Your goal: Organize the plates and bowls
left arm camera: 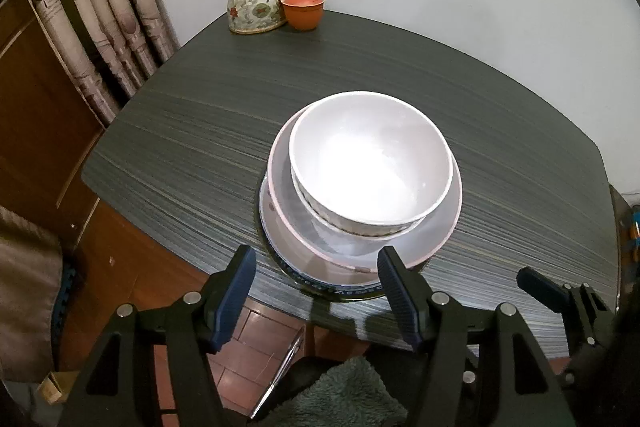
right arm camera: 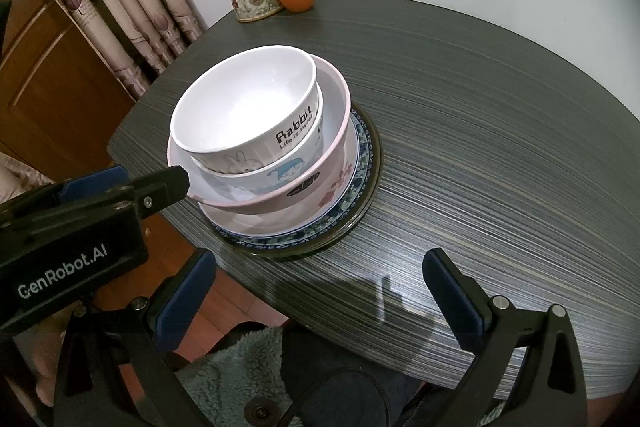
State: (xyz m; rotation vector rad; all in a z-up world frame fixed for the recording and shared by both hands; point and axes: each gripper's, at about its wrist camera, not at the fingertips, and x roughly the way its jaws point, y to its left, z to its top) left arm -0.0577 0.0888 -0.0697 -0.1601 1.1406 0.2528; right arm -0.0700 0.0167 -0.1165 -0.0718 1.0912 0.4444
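On the dark striped table [left arm camera: 180,147] stands one stack of dishes. On top is a white "Rabbit" bowl [right arm camera: 248,107], nested in a second cartoon bowl [right arm camera: 280,175]. Both sit inside a wide pink-rimmed bowl [right arm camera: 320,187]. Under it lie a white flowered plate [right arm camera: 340,183], a blue-patterned plate [right arm camera: 362,167] and a dark rim. My left gripper [left arm camera: 316,277] is open at the stack's near edge, with the plate rim showing between its fingers. My right gripper [right arm camera: 320,283] hangs open over bare table in front of the stack, holding nothing.
A flowered teapot [left arm camera: 256,3] and an orange lidded cup [left arm camera: 302,9] stand at the table's far edge by the white wall. A curtain [left arm camera: 108,7] and a wooden door [right arm camera: 52,75] are on the left. A person's green fleece [right arm camera: 232,367] shows below the table's near edge.
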